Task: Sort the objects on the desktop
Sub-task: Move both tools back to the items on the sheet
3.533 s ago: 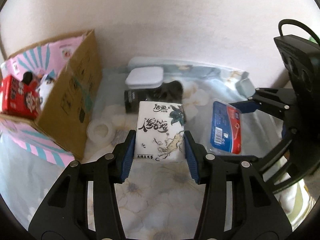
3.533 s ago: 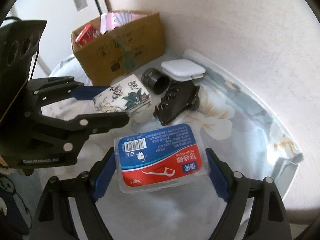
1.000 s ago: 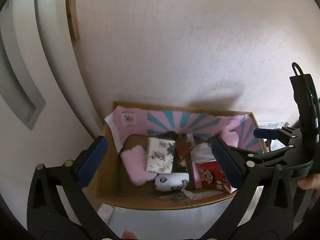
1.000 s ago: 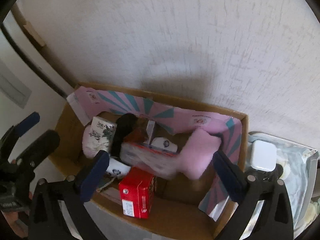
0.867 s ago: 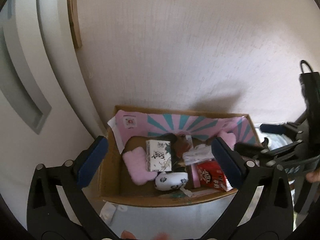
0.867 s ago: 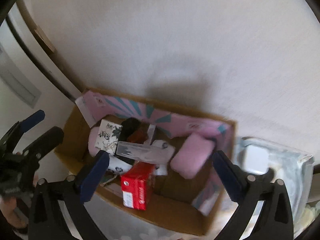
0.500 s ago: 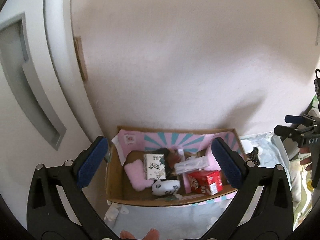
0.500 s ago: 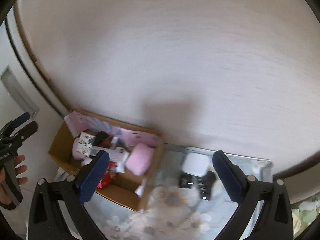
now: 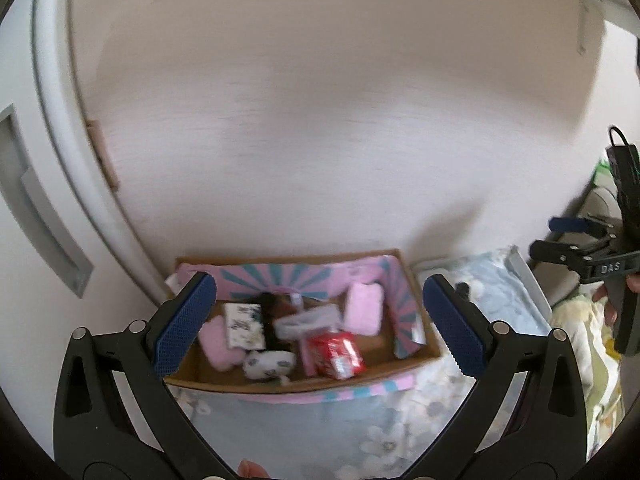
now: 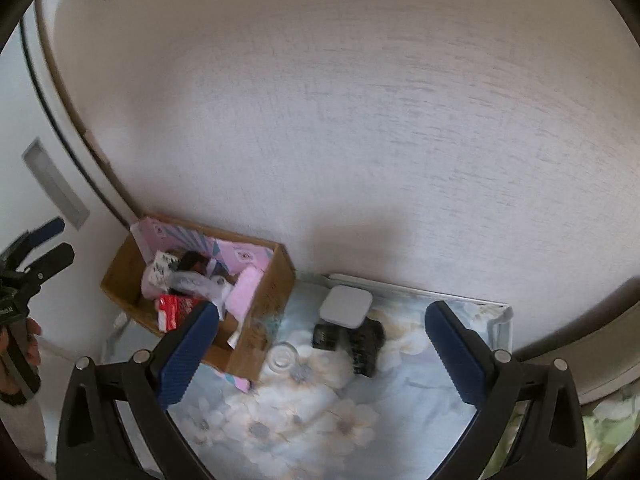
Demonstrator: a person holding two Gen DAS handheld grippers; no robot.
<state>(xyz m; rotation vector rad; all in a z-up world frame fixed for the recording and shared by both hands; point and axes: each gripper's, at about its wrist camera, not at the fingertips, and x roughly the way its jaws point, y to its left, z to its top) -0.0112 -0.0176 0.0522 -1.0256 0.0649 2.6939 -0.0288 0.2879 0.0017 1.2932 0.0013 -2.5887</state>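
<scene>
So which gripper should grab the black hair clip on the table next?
Probably the right gripper: open, empty, looking down at the black hair clip. The left gripper faces the cardboard box.

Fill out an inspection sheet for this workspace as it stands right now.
Surface: floral-print table cover, bare toward the camera.
Job's things: cardboard box by the wall, holding a tissue pack, red carton, pink pads and a clear packet.
Clutter: white square case, black hair clip, black cylinder and clear tape roll, all on the cover beside the box.
Grippers: left claw open, empty; right claw open, empty.
Cables: one black cable on the right device.
Surroundings: pale wall, white door frame at left.
</scene>
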